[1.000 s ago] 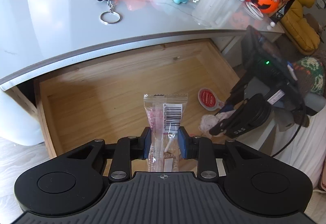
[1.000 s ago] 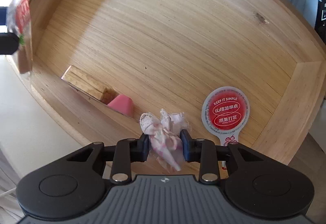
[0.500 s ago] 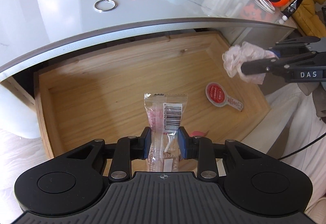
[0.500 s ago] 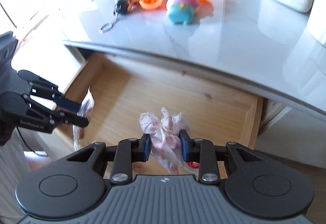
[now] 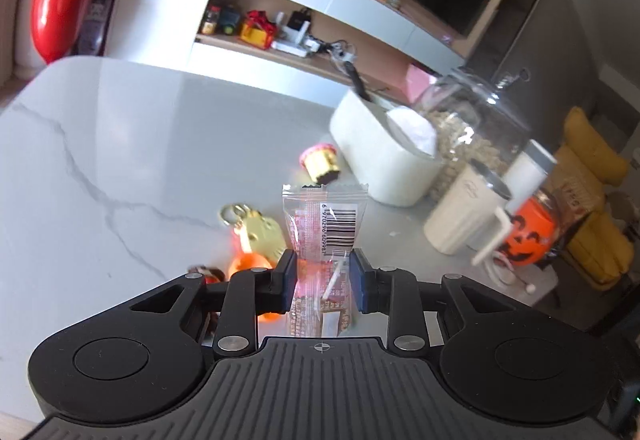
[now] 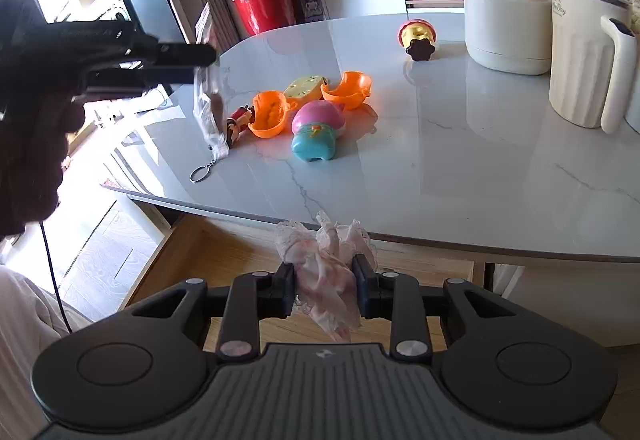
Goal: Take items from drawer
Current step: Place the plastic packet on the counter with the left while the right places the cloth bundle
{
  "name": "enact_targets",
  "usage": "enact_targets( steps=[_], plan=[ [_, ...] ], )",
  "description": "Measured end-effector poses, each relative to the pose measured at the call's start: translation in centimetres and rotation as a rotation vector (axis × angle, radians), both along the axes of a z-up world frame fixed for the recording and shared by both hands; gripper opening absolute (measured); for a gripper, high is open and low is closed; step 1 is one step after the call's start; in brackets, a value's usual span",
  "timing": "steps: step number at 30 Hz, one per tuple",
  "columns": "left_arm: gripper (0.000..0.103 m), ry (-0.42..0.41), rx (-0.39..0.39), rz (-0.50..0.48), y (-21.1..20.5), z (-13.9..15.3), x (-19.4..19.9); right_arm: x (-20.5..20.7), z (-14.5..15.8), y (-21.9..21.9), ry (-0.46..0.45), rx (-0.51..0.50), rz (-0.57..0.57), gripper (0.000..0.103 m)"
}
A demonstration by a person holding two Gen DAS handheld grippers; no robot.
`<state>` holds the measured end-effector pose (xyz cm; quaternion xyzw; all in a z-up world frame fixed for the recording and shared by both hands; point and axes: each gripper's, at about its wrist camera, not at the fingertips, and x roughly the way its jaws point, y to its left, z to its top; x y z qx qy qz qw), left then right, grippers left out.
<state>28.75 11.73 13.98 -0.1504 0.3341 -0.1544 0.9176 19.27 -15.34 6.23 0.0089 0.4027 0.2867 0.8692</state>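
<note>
Looking along the left gripper (image 5: 323, 276), its blue pads (image 5: 289, 280) were clamped on a clear snack packet (image 5: 323, 236) with a barcode. The packet stood upright between the jaws, its long axis running away from the camera, sealed crimped end uppermost. It was up over the grey marble table (image 5: 120, 160), not in the drawer, which did not show in this view. Just beyond and below the packet lay a yellow charm (image 5: 260, 232) and an orange shell (image 5: 250, 264), blurred; a white tub (image 5: 380, 164), a cream jug (image 5: 464, 212) and a pumpkin pot (image 5: 530, 226) stood to the right. Setting the packet down would, I judge, call for lowering it onto bare marble to the left of the toys.

In the right wrist view, the right gripper (image 6: 325, 290) was closed on a crumpled pink-and-white lace cloth (image 6: 326, 268). The bundle had no clear long axis; its frilled end rose above the jaws and a tail hung below. It hung at the table's near edge (image 6: 440, 240), above the open wooden drawer (image 6: 224, 260), so the table top lay ahead and slightly higher. The left gripper (image 6: 200, 64) showed at the left with the packet (image 6: 206, 108) hanging over the table, near the orange shells (image 6: 272, 114) and a pink-and-teal toy (image 6: 316, 132). The left hand was therefore the nearer to a drop spot; the right had yet to clear the edge.
</note>
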Motion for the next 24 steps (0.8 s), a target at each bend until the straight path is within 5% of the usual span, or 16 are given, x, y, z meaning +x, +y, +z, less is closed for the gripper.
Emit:
enact_targets(
  steps=[5,10,13,18,24],
  plan=[
    [0.04,0.133,0.087,0.076,-0.2,-5.4,5.4,0.4,-0.7,-0.2,0.013,-0.012,-0.014,0.028],
    [0.04,0.047,0.028,0.195,2.0,-6.7,5.3,0.3,-1.0,0.4,-0.024,-0.053,-0.017,0.028],
    [0.04,0.015,-0.05,0.261,4.6,-5.6,3.5,0.4,-1.1,0.3,-0.023,-0.053,-0.019,0.028],
    [0.04,-0.065,-0.052,0.271,7.0,-3.1,-2.1,0.8,-1.3,0.1,-0.005,-0.048,-0.04,0.028],
    [0.04,-0.091,-0.085,0.243,8.1,-4.2,-5.3,2.6,0.7,1.4,-0.083,-0.047,-0.042,0.028]
  ],
)
